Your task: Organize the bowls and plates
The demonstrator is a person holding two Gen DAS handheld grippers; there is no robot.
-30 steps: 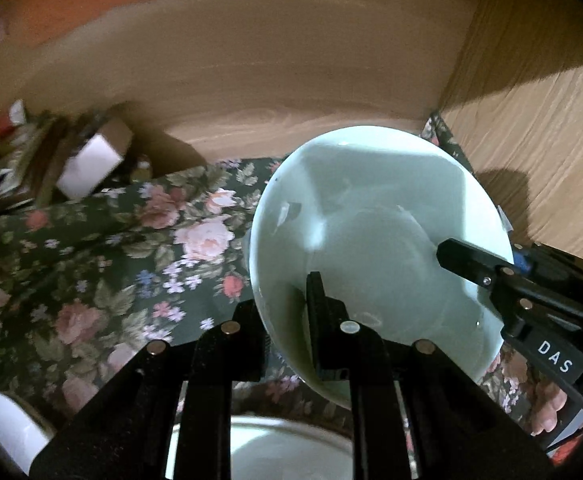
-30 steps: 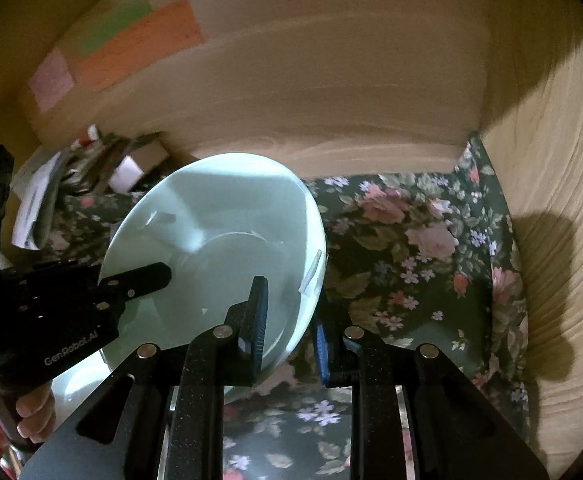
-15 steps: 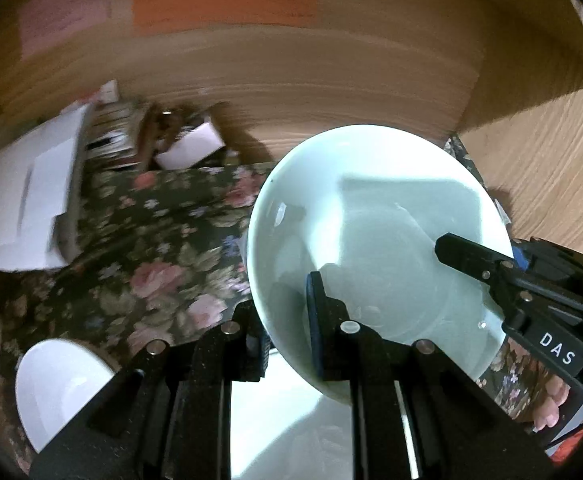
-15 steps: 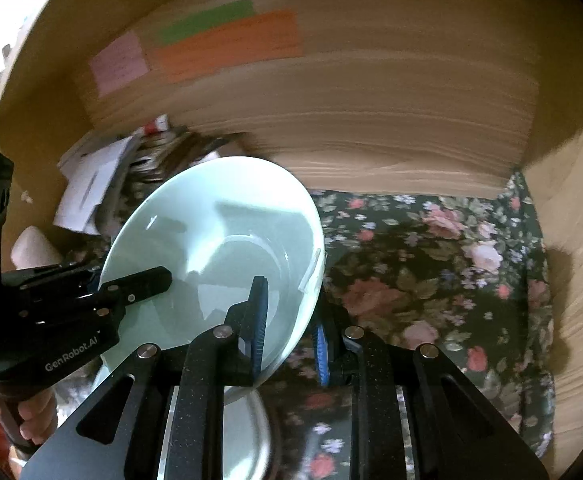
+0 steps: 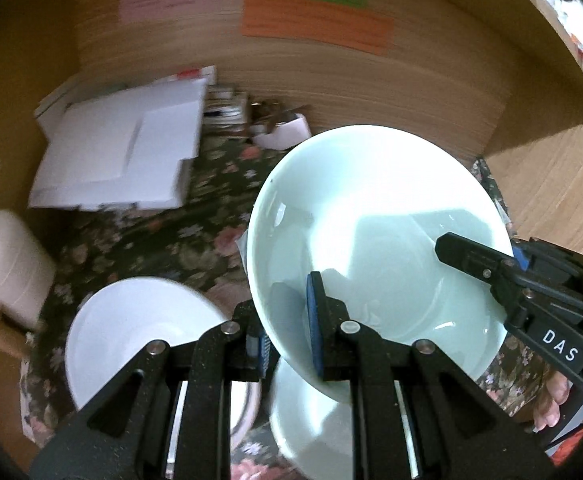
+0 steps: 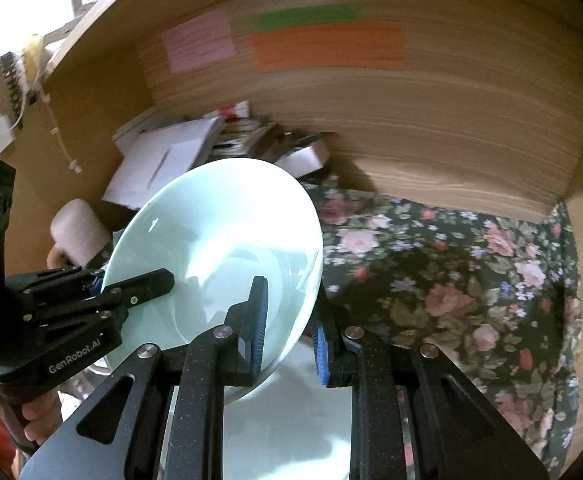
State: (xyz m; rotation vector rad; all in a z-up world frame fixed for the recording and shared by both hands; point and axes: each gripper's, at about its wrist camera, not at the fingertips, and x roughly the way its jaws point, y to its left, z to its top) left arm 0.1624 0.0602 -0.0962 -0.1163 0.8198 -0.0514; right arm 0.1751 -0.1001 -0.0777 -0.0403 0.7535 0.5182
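Carrying the pale green bowl [image 5: 375, 232] two-handed: left gripper [image 5: 287, 340] and right gripper [image 6: 287, 332] each clamped on opposite rim edges, keeping it steady, tilted, above the floral cloth [image 6: 471, 280]. Underneath, probably another green dish [image 6: 291, 420], blurred; white bowl [image 5: 139, 336] beside.

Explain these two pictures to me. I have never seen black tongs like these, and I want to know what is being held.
No robot here: a person holds a two-finger gripper in each hand, each with a camera looking along its fingers. One picture is from the left gripper, the other from the right gripper. Both are shut on opposite rims of one pale green bowl, lifted and tilted above the floral cloth. Below lie a pale green plate, a white bowl, a beige mug and white papers.
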